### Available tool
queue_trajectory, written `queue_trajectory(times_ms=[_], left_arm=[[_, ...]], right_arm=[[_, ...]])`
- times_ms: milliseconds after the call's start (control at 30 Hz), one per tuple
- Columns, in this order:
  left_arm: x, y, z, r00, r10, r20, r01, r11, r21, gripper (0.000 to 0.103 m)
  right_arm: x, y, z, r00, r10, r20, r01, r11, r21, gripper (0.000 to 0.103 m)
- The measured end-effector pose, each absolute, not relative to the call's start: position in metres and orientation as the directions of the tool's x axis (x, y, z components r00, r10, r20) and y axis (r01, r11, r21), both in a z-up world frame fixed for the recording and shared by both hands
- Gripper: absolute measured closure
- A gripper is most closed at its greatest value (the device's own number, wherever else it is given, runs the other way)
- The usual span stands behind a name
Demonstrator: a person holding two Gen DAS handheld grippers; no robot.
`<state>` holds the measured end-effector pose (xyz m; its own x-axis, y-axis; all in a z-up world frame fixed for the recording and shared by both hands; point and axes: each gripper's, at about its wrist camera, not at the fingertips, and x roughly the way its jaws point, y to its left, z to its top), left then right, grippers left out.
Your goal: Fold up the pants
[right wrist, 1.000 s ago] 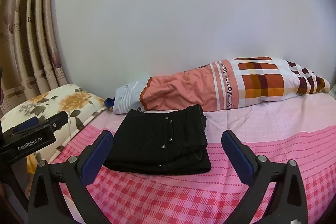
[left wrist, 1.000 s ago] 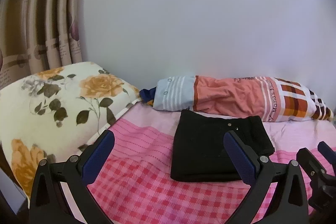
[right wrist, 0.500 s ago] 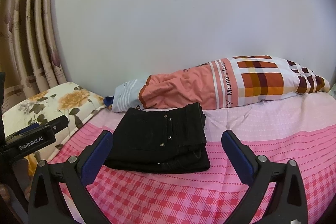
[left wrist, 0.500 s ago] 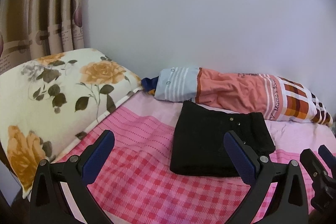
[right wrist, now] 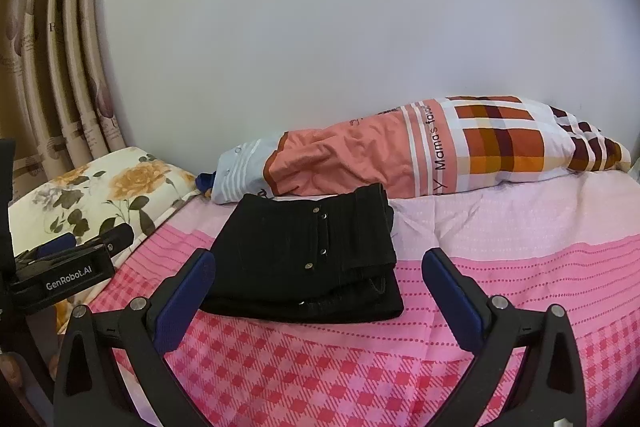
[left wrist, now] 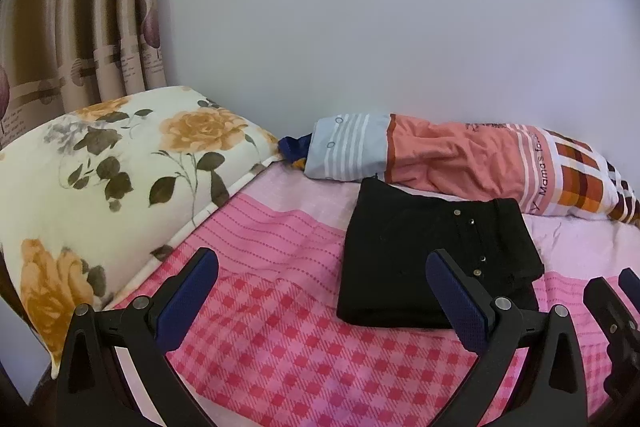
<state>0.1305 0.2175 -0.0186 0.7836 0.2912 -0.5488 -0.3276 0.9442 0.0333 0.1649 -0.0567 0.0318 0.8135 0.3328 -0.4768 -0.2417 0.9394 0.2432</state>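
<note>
Black pants [right wrist: 304, 259] folded square (metal-studded).

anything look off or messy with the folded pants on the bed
Nothing much stands out. The black pants lie in a compact folded stack on the pink bedspread; only the lower layers stick out slightly at the front right corner.

Folded black pants [left wrist: 432, 259] lie on pink bedspread [left wrist: 280, 255] beyond spread left tongs [left wrist: 322, 277].
</note>
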Motion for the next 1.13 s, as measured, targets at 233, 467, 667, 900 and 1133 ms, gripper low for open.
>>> queue_trajectory(times_ms=[233, 467, 667, 900, 1133], left_arm=[[0.137, 0.215, -0.026, 0.775, 0.289, -0.562, -0.323, 0.946, 0.041, 0.000], [0.140, 0.214, -0.030, 0.770, 0.284, -0.572, -0.318, 0.947, 0.043, 0.000], [0.142, 0.218, -0.037, 0.763, 0.278, -0.583, -0.319, 0.947, 0.034, 0.000], [0.137, 0.241, -0.038, 0.762, 0.341, -0.551, -0.377, 0.925, 0.049, 0.000], [0.129, 0.300, -0.035, 0.723, 0.405, -0.559, -0.481, 0.877, 0.013, 0.000]], right_arm=[[0.167, -0.057, 0.027, 0.809, 0.332, -0.484, -0.238, 0.939, 0.247, 0.001], [0.170, -0.058, 0.020, 0.803, 0.332, -0.496, -0.231, 0.939, 0.255, 0.001], [0.171, -0.056, 0.018, 0.800, 0.333, -0.498, -0.236, 0.939, 0.250, 0.001], [0.174, -0.032, 0.012, 0.779, 0.363, -0.511, -0.286, 0.931, 0.225, 0.000], [0.191, 0.037, 0.019, 0.708, 0.487, -0.511, -0.437, 0.871, 0.225, 0.000]])
